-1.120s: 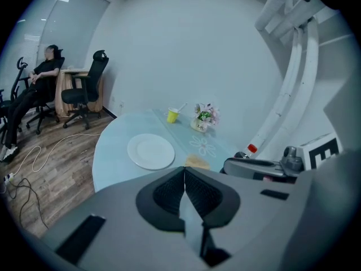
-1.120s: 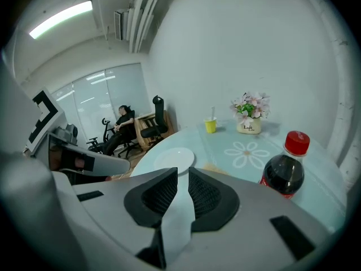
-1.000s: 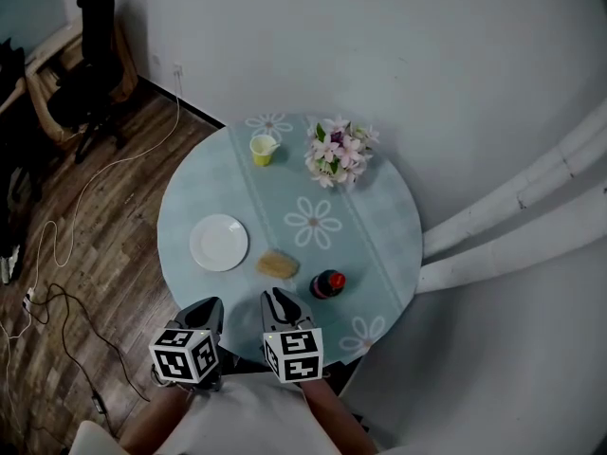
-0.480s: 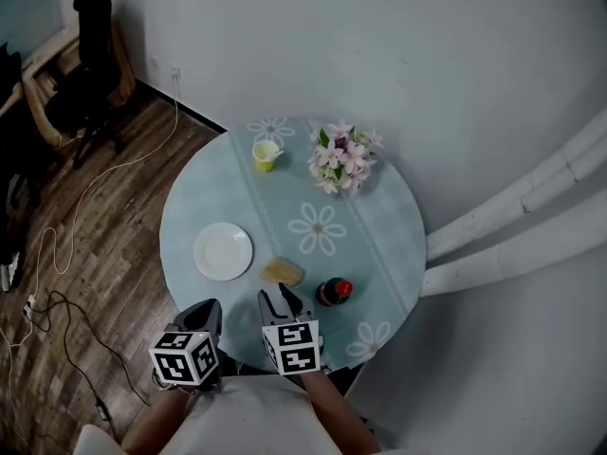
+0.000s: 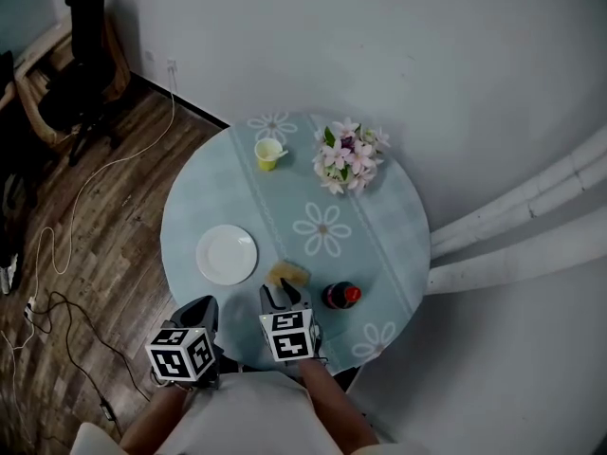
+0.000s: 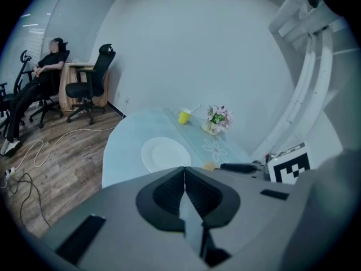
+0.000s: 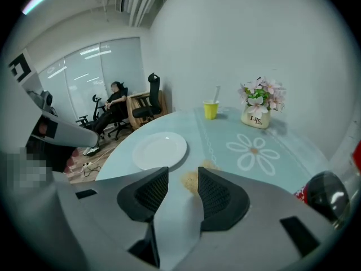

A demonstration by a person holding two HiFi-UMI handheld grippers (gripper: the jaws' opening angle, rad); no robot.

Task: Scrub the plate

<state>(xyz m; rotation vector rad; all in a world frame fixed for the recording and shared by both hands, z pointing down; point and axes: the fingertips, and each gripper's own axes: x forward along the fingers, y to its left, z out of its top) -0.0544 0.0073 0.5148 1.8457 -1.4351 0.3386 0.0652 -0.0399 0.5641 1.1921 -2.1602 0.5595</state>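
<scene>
Vase (image 7: pixel 262 119) reads "Life"; bottle (image 7: pixel 330 193) cropped. Left tool (image 6: pixel 184 171) clenched, empty. Right tool (image 7: pixel 183 169) has just been opening, with the sponge (image 7: pixel 190 182) ahead, ungripped.

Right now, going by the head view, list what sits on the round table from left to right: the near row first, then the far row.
Near row: white plate → tan sponge → dark bottle with red cap. Far row: yellow cup → flower pot.
</scene>
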